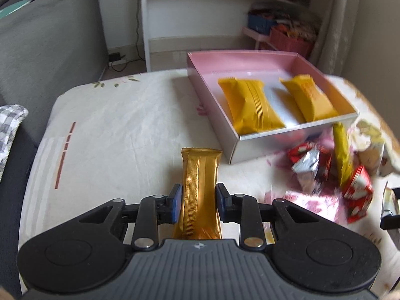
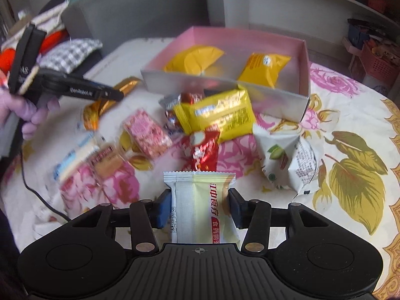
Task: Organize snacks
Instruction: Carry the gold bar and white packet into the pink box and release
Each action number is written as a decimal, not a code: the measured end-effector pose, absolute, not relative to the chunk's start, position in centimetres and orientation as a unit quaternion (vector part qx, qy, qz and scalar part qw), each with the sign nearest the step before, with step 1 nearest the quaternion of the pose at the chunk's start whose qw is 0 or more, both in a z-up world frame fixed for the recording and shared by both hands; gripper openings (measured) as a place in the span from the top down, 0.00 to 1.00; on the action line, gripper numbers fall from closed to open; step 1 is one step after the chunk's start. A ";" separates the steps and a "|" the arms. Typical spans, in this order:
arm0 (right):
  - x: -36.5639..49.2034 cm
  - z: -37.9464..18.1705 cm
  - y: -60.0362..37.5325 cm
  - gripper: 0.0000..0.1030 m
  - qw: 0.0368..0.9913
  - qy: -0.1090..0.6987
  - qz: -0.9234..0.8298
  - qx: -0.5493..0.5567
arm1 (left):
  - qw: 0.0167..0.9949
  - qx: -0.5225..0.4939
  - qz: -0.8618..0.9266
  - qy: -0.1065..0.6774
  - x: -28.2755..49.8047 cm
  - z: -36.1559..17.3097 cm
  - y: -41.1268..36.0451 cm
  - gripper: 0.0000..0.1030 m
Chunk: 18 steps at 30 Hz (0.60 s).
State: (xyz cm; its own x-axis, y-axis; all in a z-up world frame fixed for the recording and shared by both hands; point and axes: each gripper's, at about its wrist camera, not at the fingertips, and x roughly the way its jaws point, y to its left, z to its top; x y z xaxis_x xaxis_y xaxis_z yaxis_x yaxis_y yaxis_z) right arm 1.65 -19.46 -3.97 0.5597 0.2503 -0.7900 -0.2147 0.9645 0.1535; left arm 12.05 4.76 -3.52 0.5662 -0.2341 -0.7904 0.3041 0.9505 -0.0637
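My left gripper [image 1: 198,196] is shut on a long gold snack bar [image 1: 200,175] that sticks out forward between the blue pads, above the tablecloth. My right gripper [image 2: 200,206] is shut on a white and pale-yellow snack packet [image 2: 202,200] with red print. A pink box [image 1: 295,140] lies open ahead, its near wall silvery; inside are two yellow packets [image 1: 250,105] [image 1: 310,97]. In the right wrist view the same box [image 2: 225,87] is at the top centre, and the left gripper [image 2: 120,95] with the gold bar [image 2: 100,107] shows at the left, held by a gloved hand [image 2: 27,110].
A heap of loose snacks lies in front of the box: a yellow packet [image 2: 217,115], a red wrapper [image 2: 202,150], a pink packet [image 2: 147,135], a white nut packet [image 2: 287,160]. A grey sofa [image 1: 50,50] and white shelves [image 1: 200,12] stand behind the table. A black cable [image 2: 40,195] trails at left.
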 end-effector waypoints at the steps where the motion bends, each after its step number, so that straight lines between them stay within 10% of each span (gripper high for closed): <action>1: 1.6 -3.5 -19.7 0.55 0.886 0.444 0.130 0.030 | 0.885 0.032 -0.151 0.439 12.0 -3.2 4.9 0.75; 18: 6.2 0.3 -24.4 0.55 0.912 0.372 0.051 0.168 | 0.905 -0.056 -0.160 0.391 12.7 0.6 1.7 0.75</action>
State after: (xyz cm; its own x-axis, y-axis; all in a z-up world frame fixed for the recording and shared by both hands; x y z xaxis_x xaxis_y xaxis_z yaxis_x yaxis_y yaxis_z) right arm 6.16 -24.38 0.33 0.7179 0.2168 -0.6615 0.0326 0.9388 0.3430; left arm 12.75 1.73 0.64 0.6430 -0.3336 -0.6893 0.2454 0.9424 -0.2272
